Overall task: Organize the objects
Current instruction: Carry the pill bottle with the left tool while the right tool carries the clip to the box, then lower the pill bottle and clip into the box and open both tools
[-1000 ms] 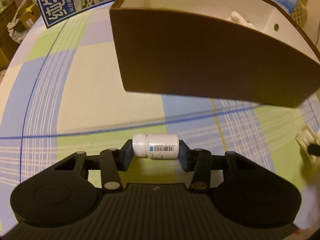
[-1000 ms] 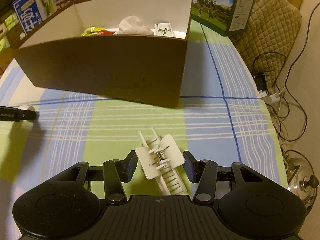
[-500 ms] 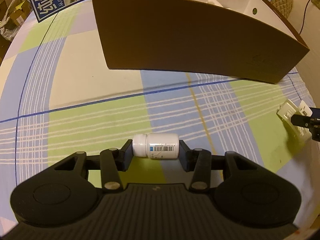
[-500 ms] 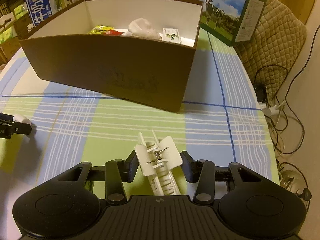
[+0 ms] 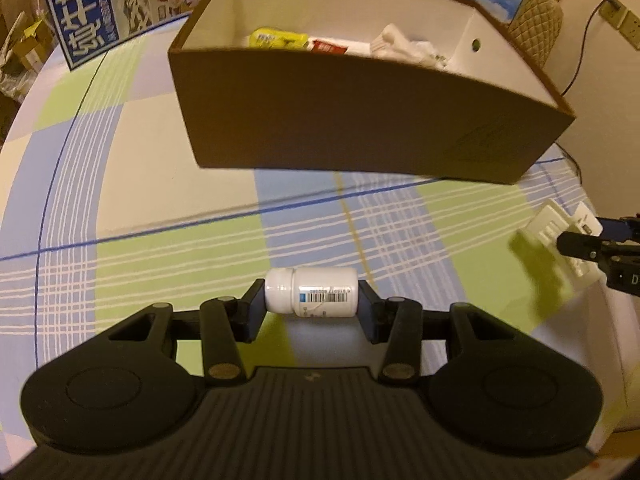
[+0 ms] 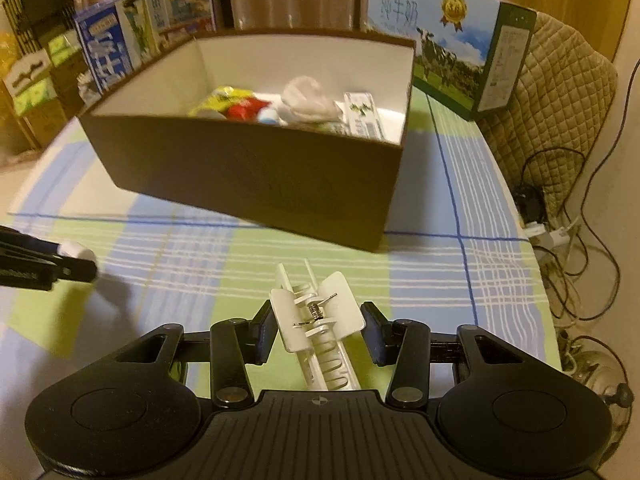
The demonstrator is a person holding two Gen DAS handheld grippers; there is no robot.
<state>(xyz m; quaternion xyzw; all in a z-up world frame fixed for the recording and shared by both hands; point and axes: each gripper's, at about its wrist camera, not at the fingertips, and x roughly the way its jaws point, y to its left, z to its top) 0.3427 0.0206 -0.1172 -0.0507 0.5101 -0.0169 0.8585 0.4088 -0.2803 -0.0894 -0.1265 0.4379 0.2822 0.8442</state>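
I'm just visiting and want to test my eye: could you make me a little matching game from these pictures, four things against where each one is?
Things:
1. white plastic pill bottle
2. white plastic spring clip
3. yellow packet
4. blue milk carton with a cow picture

Places:
A. inside the brown cardboard box
B. between the left gripper fingers
C. behind the box, standing on the checked tablecloth
D. between the right gripper fingers

Pairs: 1-B, 2-D, 3-A, 4-C

The far right carton (image 6: 452, 52) reads 纯牛奶 — the far left carton (image 6: 106, 54) 牛奶; the bottle (image 5: 316, 295) bears only a barcode.
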